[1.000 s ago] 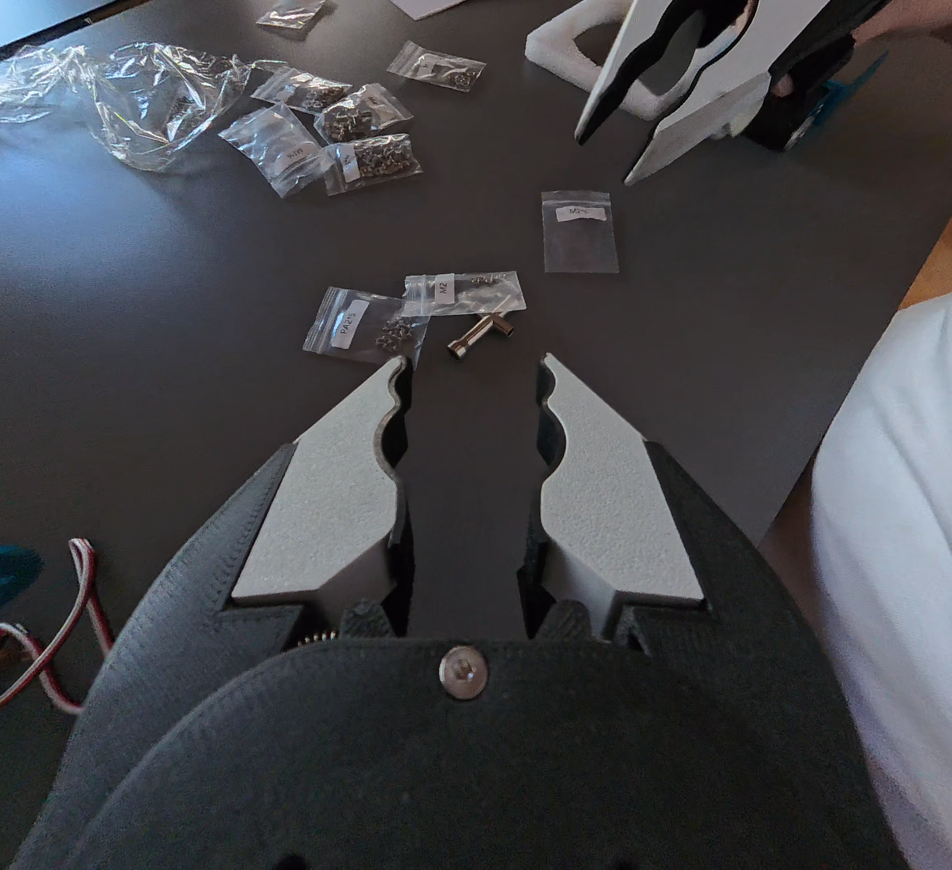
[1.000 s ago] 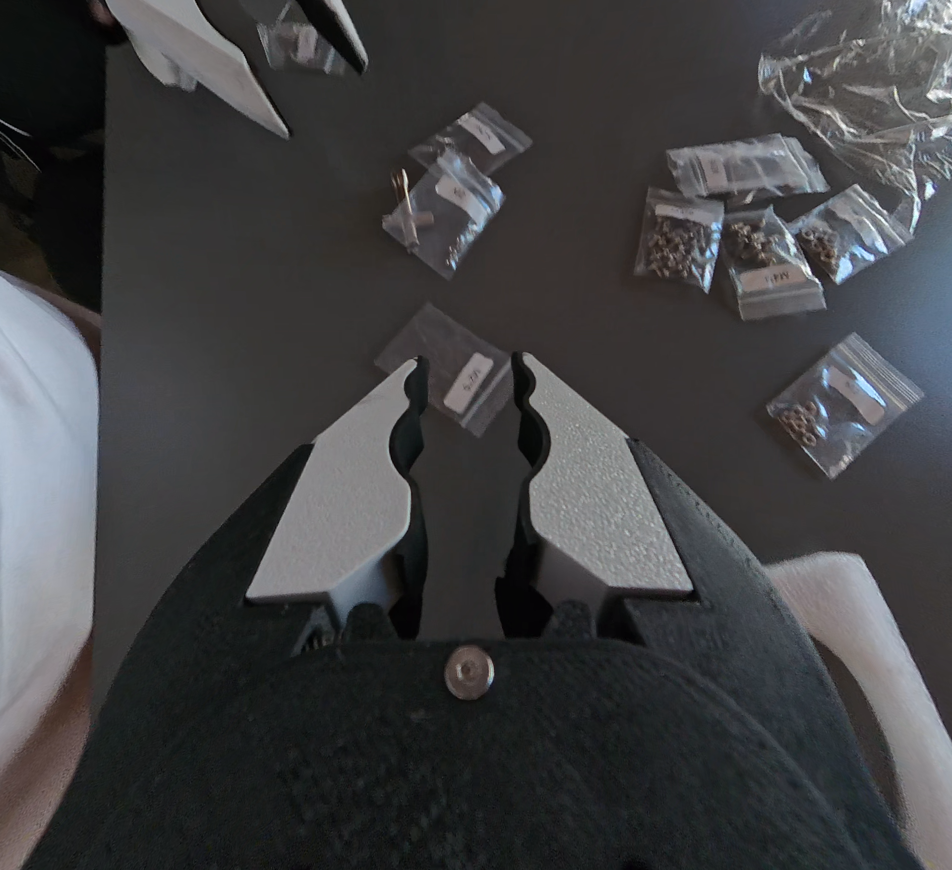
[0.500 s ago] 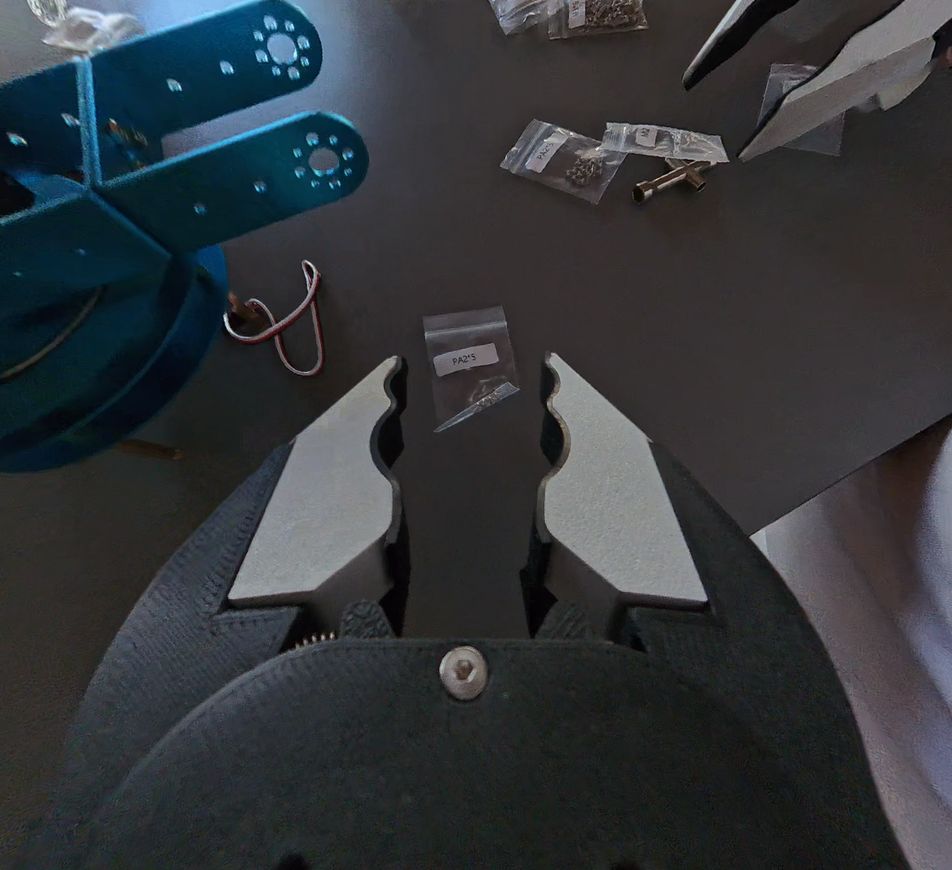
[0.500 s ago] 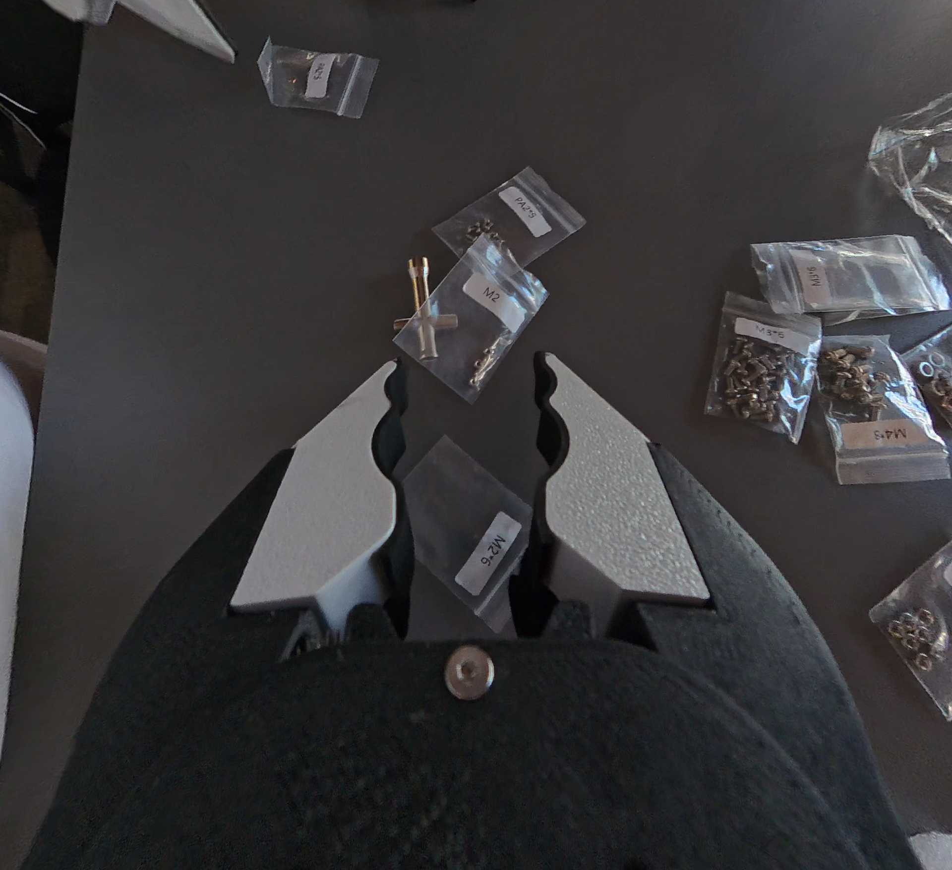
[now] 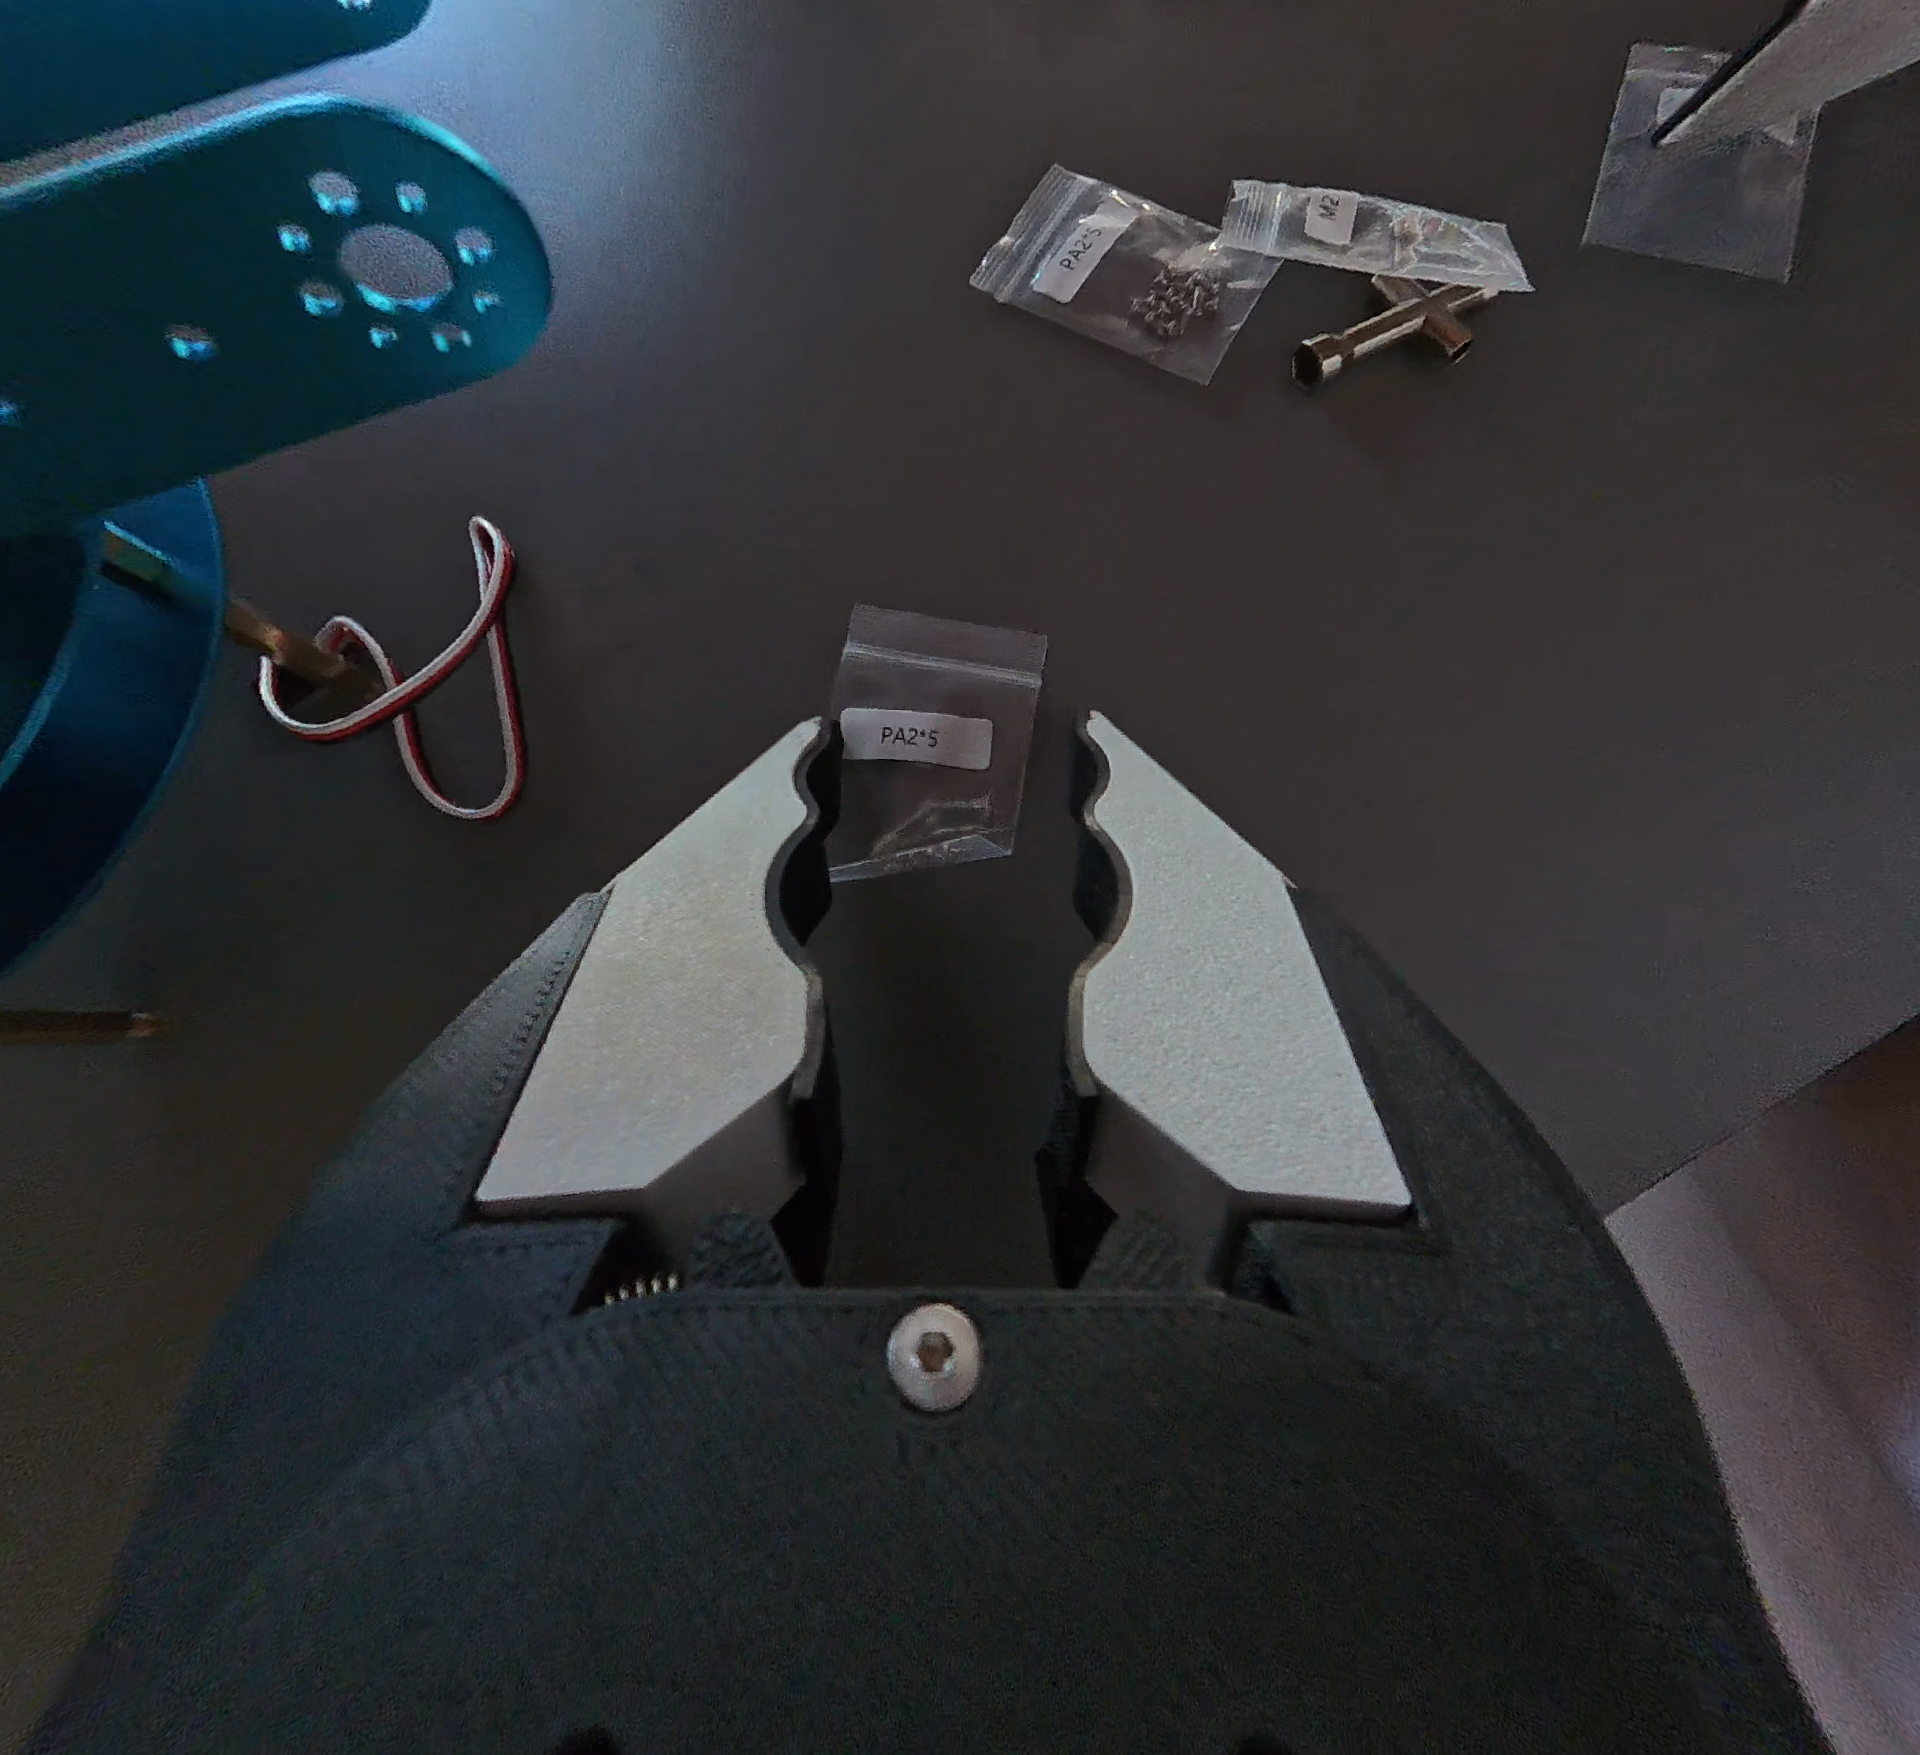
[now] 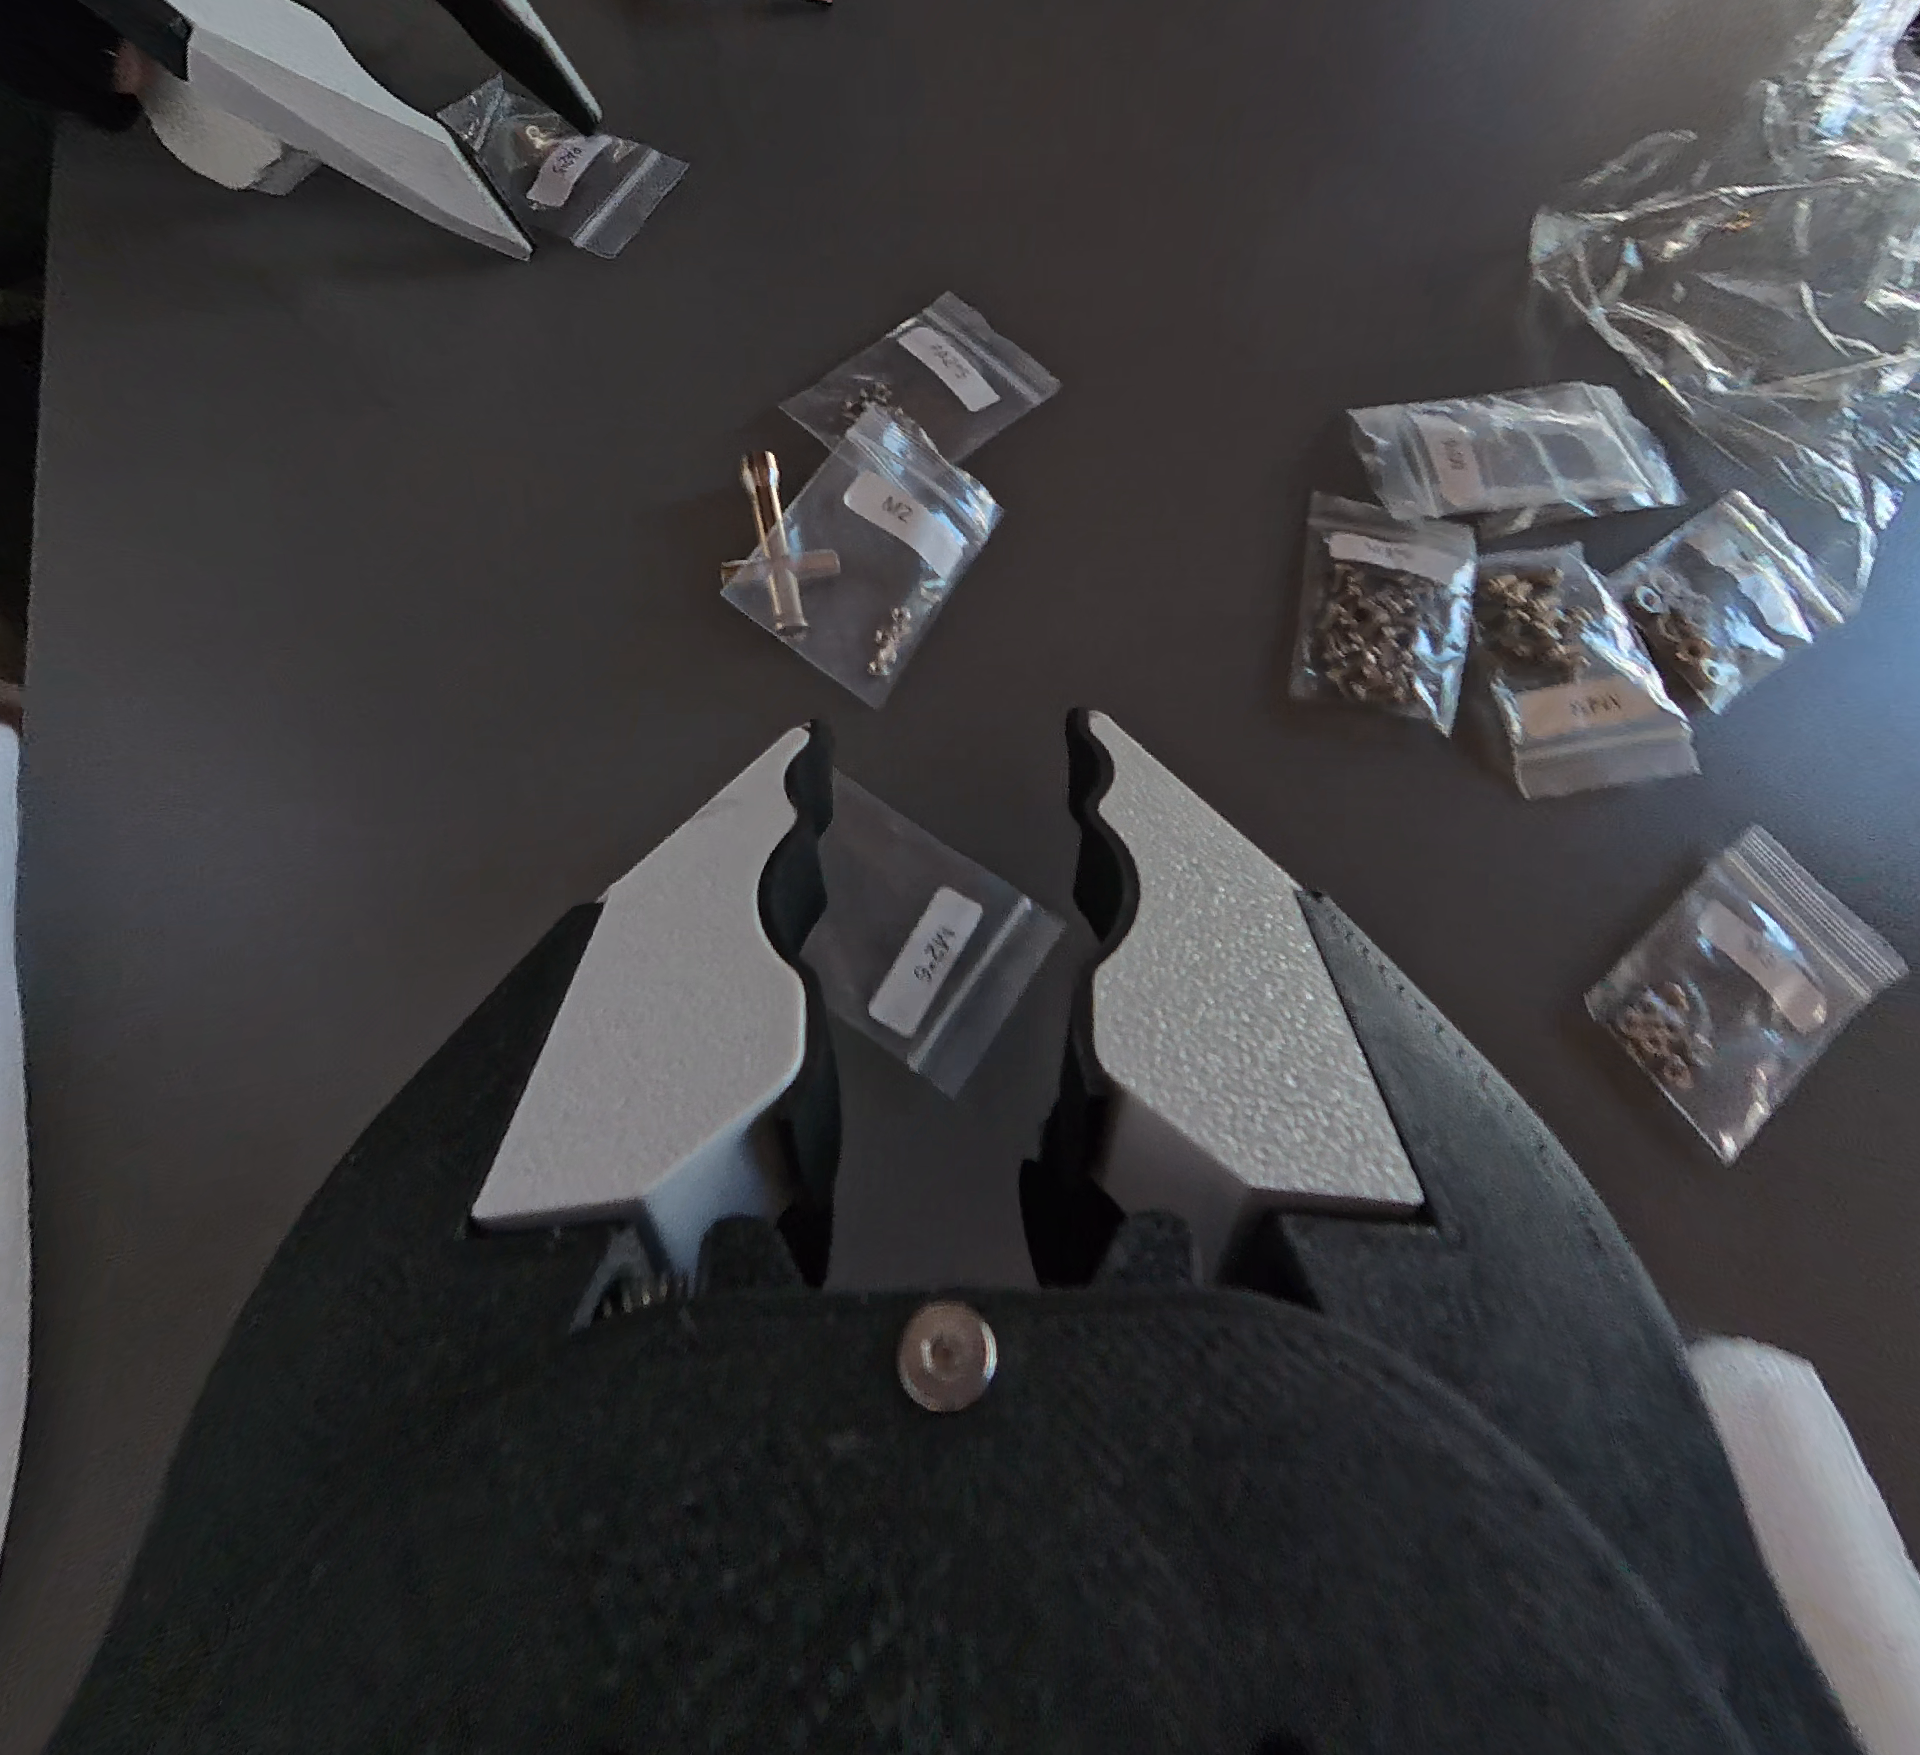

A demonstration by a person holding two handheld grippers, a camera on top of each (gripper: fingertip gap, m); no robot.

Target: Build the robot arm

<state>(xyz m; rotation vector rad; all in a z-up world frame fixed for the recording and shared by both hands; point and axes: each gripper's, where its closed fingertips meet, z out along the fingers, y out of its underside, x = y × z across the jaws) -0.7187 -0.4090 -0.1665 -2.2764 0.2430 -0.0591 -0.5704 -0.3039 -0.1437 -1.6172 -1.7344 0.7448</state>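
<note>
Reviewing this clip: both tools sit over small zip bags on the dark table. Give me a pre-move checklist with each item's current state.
1. Left tool open: ok, fingers spread.
2. Labelled bag centred in the left tool: not ok; it lies flat between the tips, close to the left finger.
3. Right tool open: ok.
4. Flat bag between the right tool's fingers: ok, it lies on the table in the gap, unclamped.
5. Either tool touching its bag: cannot tell.
6. Neighbours clear: ok; the cross wrench, the wire loop and the blue bracket lie apart from both tools.
</note>
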